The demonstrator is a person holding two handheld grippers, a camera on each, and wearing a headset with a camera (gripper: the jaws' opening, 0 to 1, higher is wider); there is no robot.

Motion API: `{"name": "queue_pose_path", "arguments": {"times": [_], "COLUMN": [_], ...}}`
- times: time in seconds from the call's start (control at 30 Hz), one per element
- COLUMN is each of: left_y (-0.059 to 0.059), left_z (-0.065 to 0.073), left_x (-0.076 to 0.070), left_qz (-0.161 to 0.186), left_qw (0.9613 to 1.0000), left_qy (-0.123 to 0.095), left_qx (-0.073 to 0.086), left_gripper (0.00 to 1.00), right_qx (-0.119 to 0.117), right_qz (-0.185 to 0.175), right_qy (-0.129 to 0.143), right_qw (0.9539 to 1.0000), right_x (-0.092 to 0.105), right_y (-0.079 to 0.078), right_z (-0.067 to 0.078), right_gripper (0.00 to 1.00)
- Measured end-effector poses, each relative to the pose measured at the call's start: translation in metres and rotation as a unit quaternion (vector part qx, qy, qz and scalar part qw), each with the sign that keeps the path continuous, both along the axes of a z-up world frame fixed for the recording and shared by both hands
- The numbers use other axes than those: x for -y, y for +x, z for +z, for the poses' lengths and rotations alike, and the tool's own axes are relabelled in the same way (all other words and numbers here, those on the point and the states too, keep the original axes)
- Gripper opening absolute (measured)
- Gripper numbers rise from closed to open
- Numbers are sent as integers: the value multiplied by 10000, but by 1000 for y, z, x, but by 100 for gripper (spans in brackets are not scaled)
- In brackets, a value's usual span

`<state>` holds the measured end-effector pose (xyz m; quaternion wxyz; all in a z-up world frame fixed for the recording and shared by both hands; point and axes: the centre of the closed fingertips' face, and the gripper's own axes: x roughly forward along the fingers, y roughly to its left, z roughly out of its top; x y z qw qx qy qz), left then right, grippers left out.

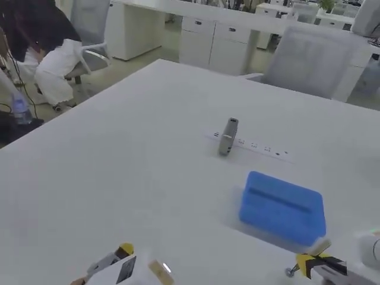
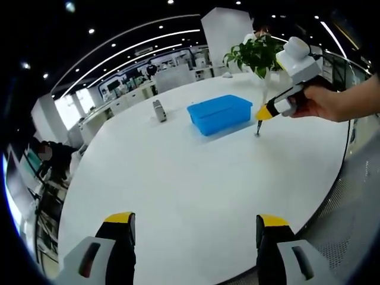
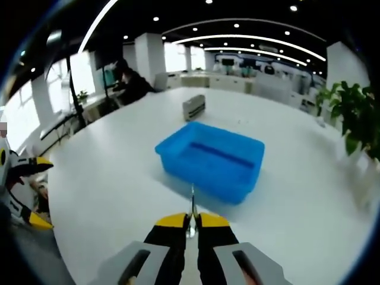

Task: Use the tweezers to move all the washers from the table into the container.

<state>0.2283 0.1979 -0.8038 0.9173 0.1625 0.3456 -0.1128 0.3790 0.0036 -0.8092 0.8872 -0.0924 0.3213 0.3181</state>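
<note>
The left gripper (image 2: 196,221) hung wide open and empty over the near table (image 2: 178,178). The right gripper (image 3: 191,221) was clamped on the tweezers (image 3: 192,205), whose tips pointed down at the table just before the blue container (image 3: 205,177). No washer could be made out there; too small to tell. Best, I judged, to keep the tweezers from twisting, pinch a washer by its rim, and clear the near wall before release. Beyond stood a grey block (image 3: 194,107).
</note>
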Motion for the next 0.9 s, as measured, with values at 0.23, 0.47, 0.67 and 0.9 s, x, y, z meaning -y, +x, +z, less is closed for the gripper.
{"name": "queue_pose_path", "arguments": {"times": [0.23, 0.47, 0.67, 0.9], "left_y": [0, 1, 2, 4], "left_z": [-1, 1, 5, 15], "left_x": [0, -2, -1, 3], "left_qz": [0, 59, 36, 54], "left_qw": [10000, 10000, 9999, 9990], "left_qy": [20, 22, -12, -373], "left_qx": [0, 32, 120, 244], "left_gripper": [85, 85, 83, 80], "right_qx": [344, 719, 760, 446], "right_qz": [83, 108, 88, 20], "right_qy": [199, 237, 117, -161], "right_qw": [9992, 9971, 9970, 9989], "right_x": [-3, -5, -8, -5], "right_y": [17, 46, 67, 92], "right_z": [36, 72, 70, 36], "right_gripper": [2, 2, 2, 2]}}
